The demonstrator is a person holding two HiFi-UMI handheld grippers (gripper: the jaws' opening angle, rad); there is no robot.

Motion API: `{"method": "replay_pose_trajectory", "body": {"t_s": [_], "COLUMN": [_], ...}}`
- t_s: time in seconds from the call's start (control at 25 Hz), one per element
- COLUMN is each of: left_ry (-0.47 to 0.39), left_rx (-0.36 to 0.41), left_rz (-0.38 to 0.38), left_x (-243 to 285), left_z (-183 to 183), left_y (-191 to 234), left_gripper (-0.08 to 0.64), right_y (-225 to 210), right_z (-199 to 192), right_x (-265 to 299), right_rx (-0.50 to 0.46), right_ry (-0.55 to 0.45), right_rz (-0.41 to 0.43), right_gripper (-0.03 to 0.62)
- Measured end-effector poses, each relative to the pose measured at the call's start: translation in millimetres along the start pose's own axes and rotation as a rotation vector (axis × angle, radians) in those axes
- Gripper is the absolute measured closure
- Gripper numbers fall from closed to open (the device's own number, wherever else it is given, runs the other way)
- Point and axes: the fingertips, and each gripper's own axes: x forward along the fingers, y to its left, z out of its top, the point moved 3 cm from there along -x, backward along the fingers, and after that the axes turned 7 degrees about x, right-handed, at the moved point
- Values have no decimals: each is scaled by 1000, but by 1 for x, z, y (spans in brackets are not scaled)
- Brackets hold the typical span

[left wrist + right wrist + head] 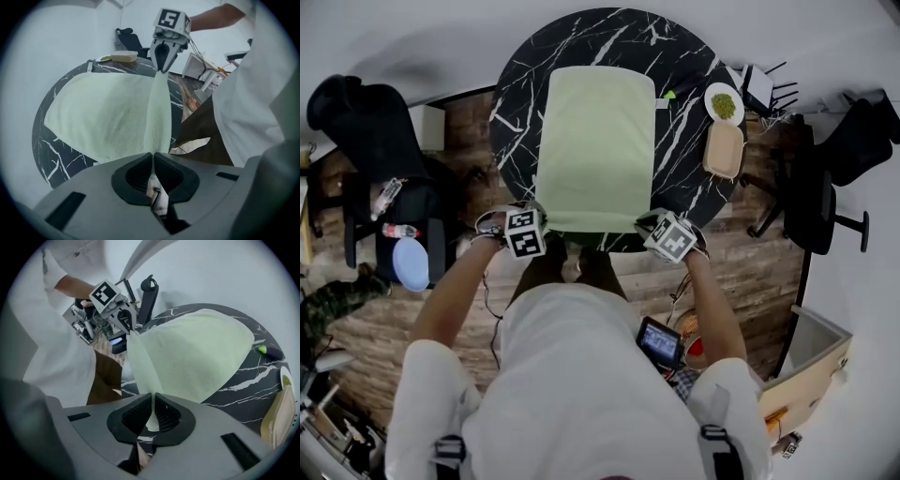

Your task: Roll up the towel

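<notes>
Black marble table (514, 94), green towel (595, 150); left gripper (153, 155), right gripper (153, 398) each clamped on near corner.

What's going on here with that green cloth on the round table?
A person stands at a round black marble table with a two-jaw gripper in each hand. The left gripper and the right gripper are each clamped on a near corner of the pale green towel, holding that edge up off the table. The rest of the towel lies flat, and no roll has been started yet.
</notes>
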Motion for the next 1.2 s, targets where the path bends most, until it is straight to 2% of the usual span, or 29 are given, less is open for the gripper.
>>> {"method": "replay_pose_trajectory", "body": {"t_s": [0.2, 0.36, 0.44, 0.56, 0.64, 0.68, 0.72, 0.8, 0.92, 1.04, 1.2], "left_ry": [38, 23, -2, -68, -117, -130, -133, -129, -109, -57, 24], "left_rx": [-67, -115, -143, -241, -310, -315, -293, -196, -28, 93, 131], "left_rz": [15, 102, 157, 227, 294, 336, 377, 426, 387, 319, 301], "left_x": [15, 22, 19, 2, -18, -29, -39, -51, -38, -6, 19], "left_z": [-1, -1, -3, -15, -27, -31, -32, -26, -2, 12, 13], "left_y": [32, 44, 47, 52, 56, 56, 53, 38, 2, -24, -15], "left_gripper": [548, 540, 503, 384, 370, 367, 377, 429, 436, 433, 411], "right_y": [-31, -40, -39, -46, -49, -46, -39, -11, 32, 39, 19], "right_z": [12, 16, 15, 18, 21, 22, 22, 17, -1, -13, -14], "right_x": [20, 29, 26, 3, -22, -33, -41, -40, -7, 23, 36], "right_rx": [40, -13, -28, -12, -23, -53, -101, -227, -378, -395, -377], "right_ry": [31, 27, 8, -78, -159, -189, -205, -189, -89, -27, 10], "right_rz": [-77, -188, -223, -294, -365, -397, -417, -403, -324, -313, -340], "right_gripper": [580, 572, 538, 460, 462, 483, 513, 560, 557, 532, 492]}}
